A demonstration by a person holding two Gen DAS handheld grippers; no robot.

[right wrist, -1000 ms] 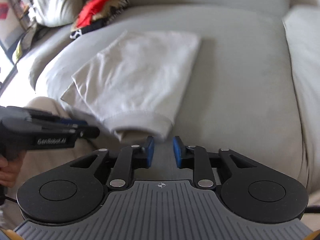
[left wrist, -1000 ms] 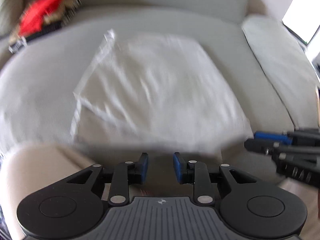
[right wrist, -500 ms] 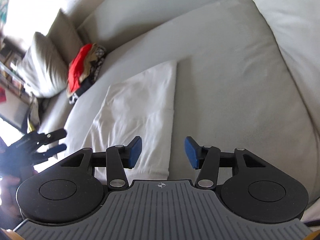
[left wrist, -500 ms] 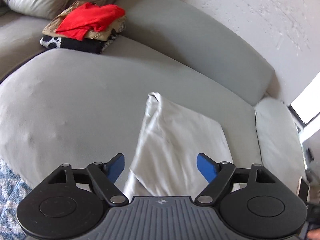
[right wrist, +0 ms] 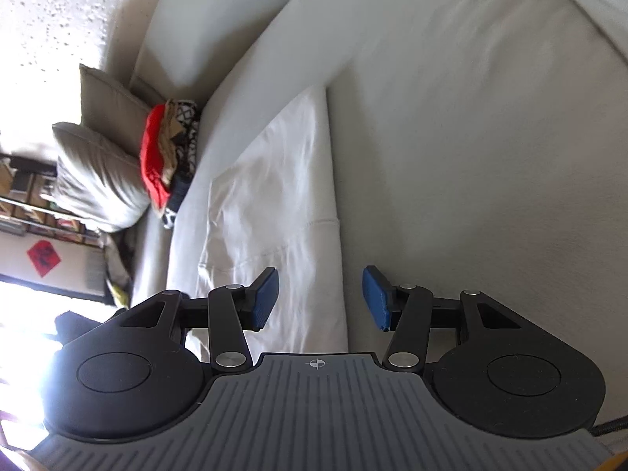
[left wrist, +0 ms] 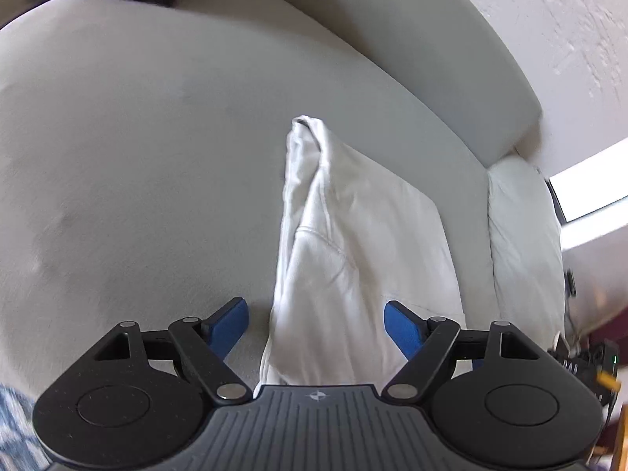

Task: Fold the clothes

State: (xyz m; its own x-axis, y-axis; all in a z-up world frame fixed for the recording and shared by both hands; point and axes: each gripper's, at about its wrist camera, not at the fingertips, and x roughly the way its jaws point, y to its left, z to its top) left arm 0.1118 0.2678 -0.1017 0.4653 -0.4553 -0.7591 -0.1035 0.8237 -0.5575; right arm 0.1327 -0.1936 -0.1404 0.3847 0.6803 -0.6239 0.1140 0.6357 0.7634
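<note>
A white folded garment (left wrist: 353,243) lies flat on the grey sofa seat (left wrist: 137,137). My left gripper (left wrist: 316,314) hovers over its near left edge. The jaws stand wide and are closing, with the garment's edge below and between them, and the blue pads do not press on it. In the right wrist view the same garment (right wrist: 282,196) runs away from me. My right gripper (right wrist: 320,290) stands open over its right edge, one pad above the cloth and one above the bare seat (right wrist: 451,137).
A pile of folded clothes with a red piece on top (right wrist: 165,157) sits at the seat's far end beside a grey cushion (right wrist: 94,180). A pale armrest cushion (left wrist: 522,235) borders the other side. A blue patterned rug (left wrist: 15,431) shows below the sofa.
Both grippers went from nearly shut to wide open. Each has rolled and swung around, the left toward the garment's left edge, the right toward its right edge.
</note>
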